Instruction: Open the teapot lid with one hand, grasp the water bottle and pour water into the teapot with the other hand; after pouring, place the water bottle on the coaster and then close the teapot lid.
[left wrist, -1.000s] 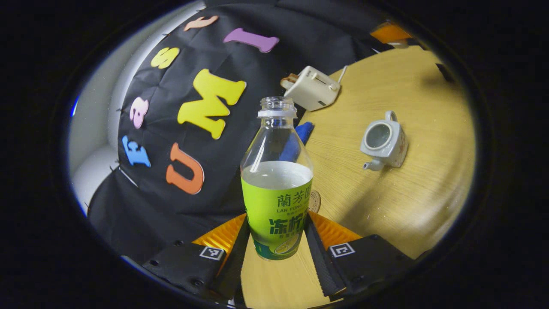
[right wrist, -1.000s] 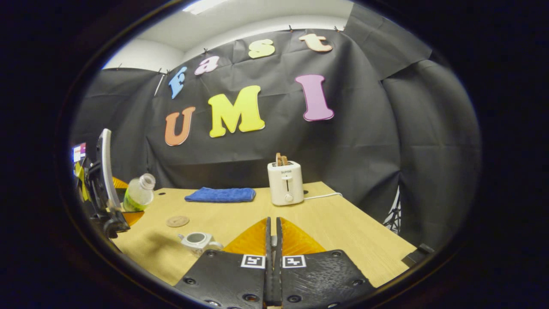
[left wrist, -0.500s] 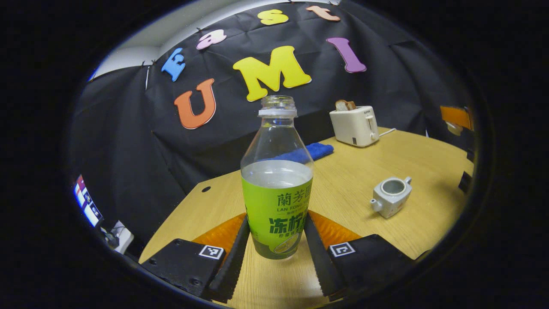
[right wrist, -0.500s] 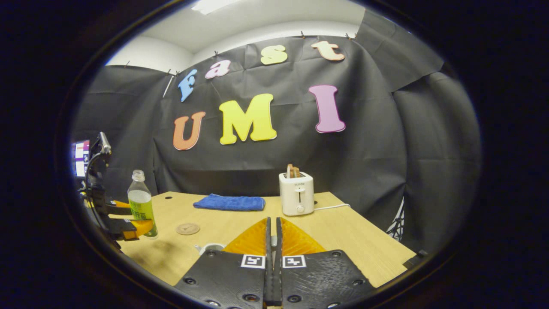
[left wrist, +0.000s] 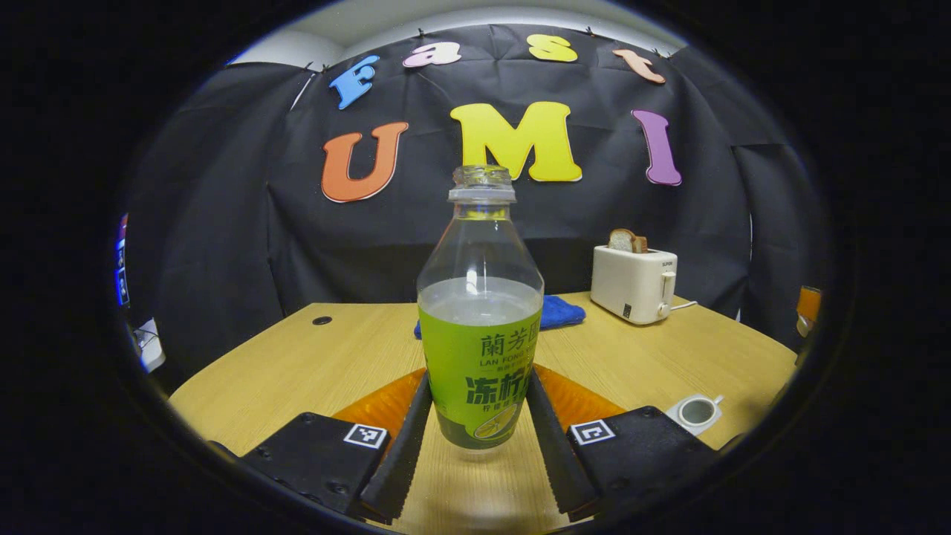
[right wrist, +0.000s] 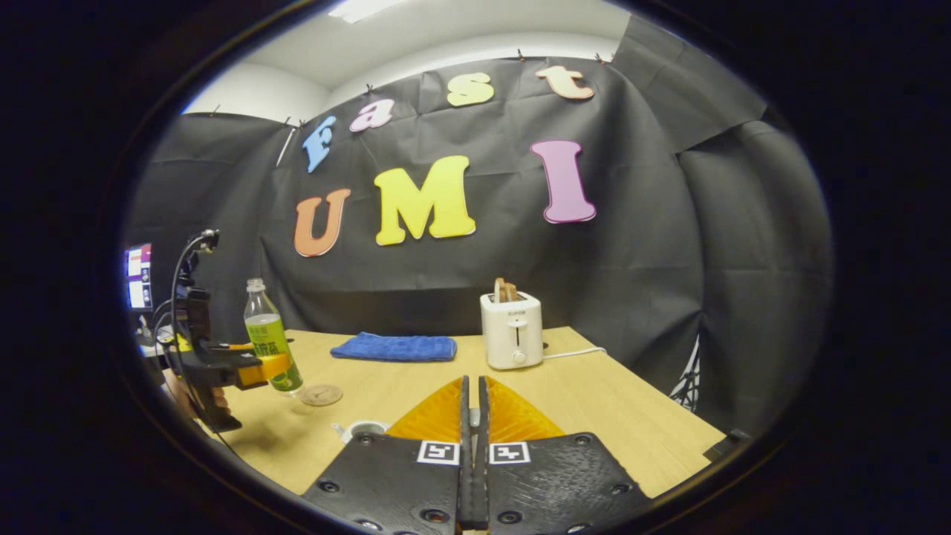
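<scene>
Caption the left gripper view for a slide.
Left gripper holds the uncapped bottle upright over the table; open teapot at right, toaster behind.

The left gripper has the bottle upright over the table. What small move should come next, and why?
Probably carry the bottle a little toward the coaster and lower it there. In the right gripper view the left gripper holds it upright just beside the coaster, not over it. The teapot is open, so the lid can wait. The right gripper looks closed.
</scene>
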Action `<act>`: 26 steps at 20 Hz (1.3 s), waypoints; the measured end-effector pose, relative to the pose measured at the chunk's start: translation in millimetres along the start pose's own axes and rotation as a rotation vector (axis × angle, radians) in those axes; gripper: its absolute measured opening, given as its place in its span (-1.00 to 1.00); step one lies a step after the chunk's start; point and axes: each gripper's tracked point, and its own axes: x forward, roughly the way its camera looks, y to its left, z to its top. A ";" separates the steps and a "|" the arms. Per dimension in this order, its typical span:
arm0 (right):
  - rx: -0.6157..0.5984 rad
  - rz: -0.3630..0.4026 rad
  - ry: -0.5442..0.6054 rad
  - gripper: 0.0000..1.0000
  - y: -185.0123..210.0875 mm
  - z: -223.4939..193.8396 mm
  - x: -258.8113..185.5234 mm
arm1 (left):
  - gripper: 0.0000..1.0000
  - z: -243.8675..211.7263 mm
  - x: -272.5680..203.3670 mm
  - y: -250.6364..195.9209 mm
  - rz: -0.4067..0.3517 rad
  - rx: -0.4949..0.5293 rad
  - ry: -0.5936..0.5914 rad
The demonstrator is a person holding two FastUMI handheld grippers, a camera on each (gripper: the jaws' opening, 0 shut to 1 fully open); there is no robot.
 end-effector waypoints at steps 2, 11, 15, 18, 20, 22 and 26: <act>0.002 -0.009 0.005 -1.00 -4.1 -1.5 3.4 | 0.49 -5.8 10.6 2.5 -0.001 -0.002 0.009; 0.006 -0.024 0.041 -1.00 -6.5 -15.2 19.6 | 0.51 -23.9 47.9 1.4 -0.021 -0.010 0.031; 0.008 -0.026 0.046 -1.00 -6.0 -17.4 22.1 | 0.54 -27.6 53.0 1.3 -0.027 -0.022 0.034; 0.010 -0.027 0.046 -1.00 -7.0 -17.7 20.9 | 0.56 -30.3 54.8 0.2 -0.030 -0.022 0.042; 0.010 -0.029 0.045 -1.00 -7.4 -18.0 20.1 | 0.58 -31.4 53.5 0.4 -0.028 -0.021 0.043; 0.010 -0.029 0.044 -1.00 -7.3 -17.0 18.7 | 0.65 -33.1 52.5 -2.4 -0.038 -0.027 0.051; 0.004 -0.024 0.039 -1.00 -3.7 -15.9 16.3 | 1.00 -25.8 43.3 -1.3 -0.030 -0.041 0.035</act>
